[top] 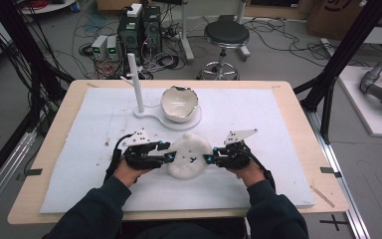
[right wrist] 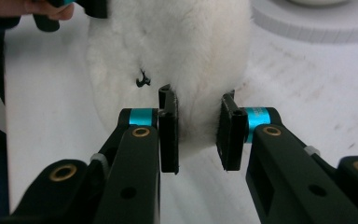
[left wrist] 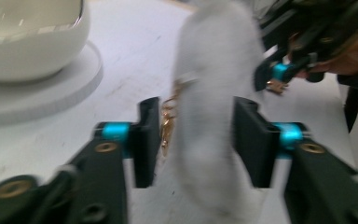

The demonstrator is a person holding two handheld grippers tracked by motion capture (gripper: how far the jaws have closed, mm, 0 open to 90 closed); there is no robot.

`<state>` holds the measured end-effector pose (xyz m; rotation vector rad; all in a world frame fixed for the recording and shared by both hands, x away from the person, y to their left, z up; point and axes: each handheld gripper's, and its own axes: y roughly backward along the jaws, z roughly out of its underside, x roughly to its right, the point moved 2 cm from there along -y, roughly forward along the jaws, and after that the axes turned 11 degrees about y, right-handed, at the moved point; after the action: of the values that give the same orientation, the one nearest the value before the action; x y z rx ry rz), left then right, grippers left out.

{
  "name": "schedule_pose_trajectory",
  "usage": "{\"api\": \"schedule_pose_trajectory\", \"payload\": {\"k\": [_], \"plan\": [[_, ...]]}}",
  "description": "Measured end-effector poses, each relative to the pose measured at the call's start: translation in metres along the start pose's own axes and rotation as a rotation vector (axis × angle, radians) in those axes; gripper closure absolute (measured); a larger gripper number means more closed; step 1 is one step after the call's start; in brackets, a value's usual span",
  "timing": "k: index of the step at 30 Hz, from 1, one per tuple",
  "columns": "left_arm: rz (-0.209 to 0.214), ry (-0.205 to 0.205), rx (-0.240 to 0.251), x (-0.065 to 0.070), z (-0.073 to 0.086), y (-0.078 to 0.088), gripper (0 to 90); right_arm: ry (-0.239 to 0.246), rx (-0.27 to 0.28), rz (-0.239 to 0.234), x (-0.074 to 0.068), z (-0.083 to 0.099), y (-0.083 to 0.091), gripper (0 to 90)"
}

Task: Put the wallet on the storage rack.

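The fluffy plush toy [top: 190, 155] is white with a small black stitched mark [right wrist: 142, 79] and a gold-coloured chain [left wrist: 168, 116]. The egg-shaped bowl [top: 179, 103] and stand [top: 138, 84] are white, on a white mat [top: 258, 119] over a light wooden table [top: 303, 129]. Both grippers [top: 171, 156] [top: 208, 158] are black with cyan bands.

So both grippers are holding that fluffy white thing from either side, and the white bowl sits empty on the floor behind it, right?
Not the floor. In the high view the bowl sits on a white stand on the table, behind the fluffy white thing. The left gripper and right gripper do flank it.
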<state>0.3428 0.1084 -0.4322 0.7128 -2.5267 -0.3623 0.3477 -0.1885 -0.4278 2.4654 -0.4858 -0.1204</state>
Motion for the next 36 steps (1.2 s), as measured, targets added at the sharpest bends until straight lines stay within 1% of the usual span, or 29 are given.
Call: {"api": "schedule_pose_trajectory", "payload": {"k": [1,2,3,4,5,6,7,9,10,11,12,15,17,18,19,20,21,22,23,24,25,26,27,28,31,32,33,35,36], "plan": [[0.000,-0.002,-0.005,-0.001,0.000,0.000,46.5,0.035,0.015,0.010,-0.002,-0.002,0.001,74.5],[0.013,-0.009,-0.012,0.000,0.001,0.000,47.1,0.062,0.028,0.016,-0.004,-0.003,0.002,74.5],[0.035,-0.042,-0.033,0.003,0.002,-0.001,60.1,0.090,0.058,0.026,-0.006,-0.006,0.004,74.5],[0.035,-0.042,-0.033,0.003,0.002,-0.001,68.5,0.090,0.058,0.026,-0.006,-0.006,0.004,74.5],[0.039,-0.074,-0.045,0.007,0.003,-0.002,72.0,0.088,0.098,0.024,-0.007,-0.008,0.008,74.1],[0.039,-0.074,-0.045,0.007,0.003,-0.002,73.6,0.076,0.112,0.022,-0.006,-0.008,0.009,72.5],[0.051,-0.096,-0.031,0.008,0.001,0.000,74.3,0.053,0.118,0.020,-0.005,-0.008,0.010,68.9],[0.066,-0.110,-0.010,0.009,0.000,0.002,75.2,0.002,0.121,0.014,-0.001,-0.006,0.009,56.6],[0.066,-0.110,-0.010,0.009,0.000,0.002,75.4,-0.027,0.119,0.006,0.001,-0.005,0.008,51.0],[0.080,-0.112,0.004,0.009,-0.001,0.003,75.4,-0.027,0.119,0.006,0.001,-0.005,0.008,51.0],[0.096,-0.123,0.022,0.010,-0.002,0.006,75.6,-0.064,0.107,-0.015,0.003,-0.003,0.005,42.2],[0.107,-0.126,0.026,0.011,-0.003,0.006,75.7,-0.090,0.100,-0.076,0.003,-0.001,0.001,44.7],[0.105,-0.128,0.025,0.011,-0.002,0.005,75.7,-0.083,0.102,-0.112,0.002,-0.001,0.000,57.5],[0.102,-0.125,0.020,0.011,-0.002,0.005,75.7,-0.083,0.102,-0.112,0.002,-0.001,0.000,57.5],[0.098,-0.126,0.015,0.010,-0.002,0.005,75.6,-0.074,0.109,-0.135,0.000,-0.002,0.000,67.0],[0.088,-0.120,0.011,0.009,-0.001,0.004,75.5,-0.074,0.109,-0.135,0.000,-0.002,0.000,67.0],[0.081,-0.096,-0.002,0.008,0.000,0.003,75.3,-0.049,0.120,-0.114,-0.001,-0.004,0.002,71.6],[0.081,-0.096,-0.002,0.008,0.000,0.003,74.5,-0.049,0.120,-0.114,-0.001,-0.004,0.002,71.6],[0.072,-0.081,-0.015,0.006,0.001,0.001,74.5,-0.042,0.126,-0.107,-0.001,-0.005,0.004,72.9],[0.057,-0.062,-0.025,0.005,0.001,0.000,68.4,-0.022,0.143,-0.081,-0.001,-0.010,0.006,74.1],[0.038,-0.039,-0.035,0.003,0.002,-0.001,68.4,-0.022,0.143,-0.081,-0.001,-0.010,0.006,74.1],[0.004,-0.009,-0.044,-0.002,0.002,0.000,61.3,-0.006,0.148,-0.053,0.000,-0.014,0.007,74.1],[0.004,-0.009,-0.044,-0.002,0.002,0.000,58.4,-0.003,0.144,-0.045,0.000,-0.015,0.007,74.2],[-0.012,0.007,-0.044,-0.005,0.002,0.002,58.0,-0.003,0.141,-0.038,0.001,-0.017,0.007,74.2],[-0.060,0.039,-0.011,-0.019,0.001,0.015,56.3,-0.005,0.144,-0.019,0.005,-0.022,0.006,74.4],[-0.060,0.039,-0.011,-0.019,0.001,0.015,56.0,-0.005,0.144,-0.019,0.005,-0.022,0.006,74.4],[-0.078,0.045,0.009,-0.023,0.000,0.021,55.4,-0.001,0.148,-0.003,0.009,-0.026,0.007,74.4],[-0.114,0.051,0.042,-0.031,-0.002,0.033,54.2,-0.001,0.150,0.005,0.011,-0.029,0.007,74.5],[-0.135,0.050,0.056,-0.035,-0.003,0.039,51.1,0.001,0.153,0.025,0.016,-0.035,0.008,74.6]]}}
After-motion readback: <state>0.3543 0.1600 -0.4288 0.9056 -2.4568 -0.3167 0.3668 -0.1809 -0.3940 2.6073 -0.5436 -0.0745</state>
